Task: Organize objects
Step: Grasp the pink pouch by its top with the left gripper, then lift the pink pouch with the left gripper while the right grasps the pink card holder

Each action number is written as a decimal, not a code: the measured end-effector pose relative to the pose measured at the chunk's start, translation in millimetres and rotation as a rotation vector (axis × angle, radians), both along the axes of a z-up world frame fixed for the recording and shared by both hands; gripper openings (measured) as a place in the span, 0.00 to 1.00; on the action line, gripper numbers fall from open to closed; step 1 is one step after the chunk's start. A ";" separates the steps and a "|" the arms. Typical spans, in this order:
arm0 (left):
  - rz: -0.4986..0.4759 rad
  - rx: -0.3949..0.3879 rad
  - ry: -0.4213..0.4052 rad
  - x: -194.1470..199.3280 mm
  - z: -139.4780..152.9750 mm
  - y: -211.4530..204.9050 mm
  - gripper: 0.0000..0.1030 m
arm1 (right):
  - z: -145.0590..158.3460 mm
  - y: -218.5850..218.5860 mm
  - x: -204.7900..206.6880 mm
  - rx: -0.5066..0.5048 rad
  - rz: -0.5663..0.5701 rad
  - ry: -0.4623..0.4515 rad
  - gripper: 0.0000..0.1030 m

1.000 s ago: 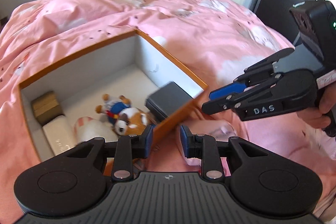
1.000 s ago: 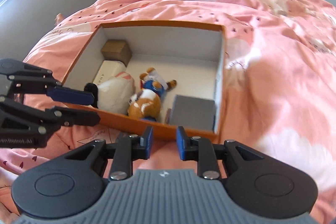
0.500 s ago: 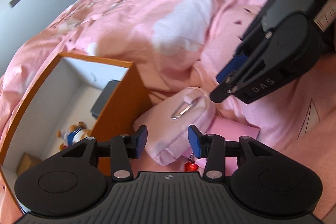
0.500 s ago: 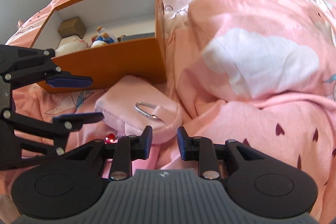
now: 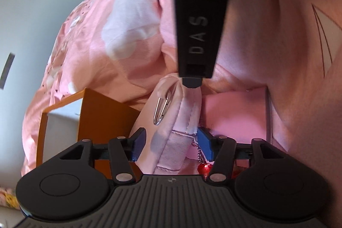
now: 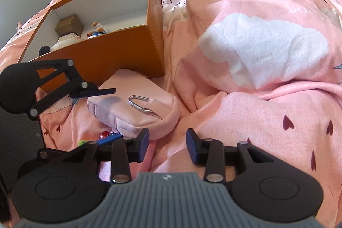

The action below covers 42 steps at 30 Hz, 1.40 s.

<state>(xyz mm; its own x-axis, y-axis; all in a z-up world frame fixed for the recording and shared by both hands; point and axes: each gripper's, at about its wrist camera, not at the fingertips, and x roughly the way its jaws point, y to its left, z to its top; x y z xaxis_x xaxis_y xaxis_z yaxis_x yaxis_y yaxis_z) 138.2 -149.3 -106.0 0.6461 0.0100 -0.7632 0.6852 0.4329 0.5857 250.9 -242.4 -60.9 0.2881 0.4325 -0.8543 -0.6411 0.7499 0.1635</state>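
Note:
A pink fabric pouch (image 6: pixel 132 114) with a silver carabiner (image 6: pixel 139 104) lies on the bedcover, just in front of the orange box (image 6: pixel 102 57). My left gripper (image 6: pixel 117 113) straddles the pouch's near end (image 5: pixel 171 142) sideways. Its jaws are opening and the blue pads stand off the fabric. In its own view the left gripper (image 5: pixel 171 145) has the pouch between its fingers. My right gripper (image 6: pixel 167 145) hovers at the pouch's other end, jaws opening, with only bedcover between them. It shows edge-on as the right gripper (image 5: pixel 192 82) above the pouch.
The orange box (image 5: pixel 102 119) holds a small brown box (image 6: pixel 69 25), plush toys (image 6: pixel 98 30) and a white item (image 6: pixel 64 42). A red charm (image 5: pixel 204 169) on a bead chain and a flat pink item (image 5: pixel 235 112) lie under the pouch. Rumpled pink bedcover (image 6: pixel 256 46) surrounds everything.
Both grippers came down from over the box to the pouch in front of it. The left one rolled onto its side and both sets of jaws widened.

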 end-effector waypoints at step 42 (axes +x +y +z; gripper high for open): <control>1.159 -1.092 0.303 -34.9 42.2 204.4 0.48 | -38.4 41.2 8.6 -0.037 0.077 0.319 0.40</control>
<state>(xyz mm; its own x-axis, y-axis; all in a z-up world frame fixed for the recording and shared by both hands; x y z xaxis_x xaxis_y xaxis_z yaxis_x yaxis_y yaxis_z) 103.3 55.1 -63.8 0.5105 -0.2449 -0.8242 -0.2615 0.8689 -0.4202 259.5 -201.2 -99.3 -0.0290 0.4092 -0.9120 -0.6166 0.7108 0.3385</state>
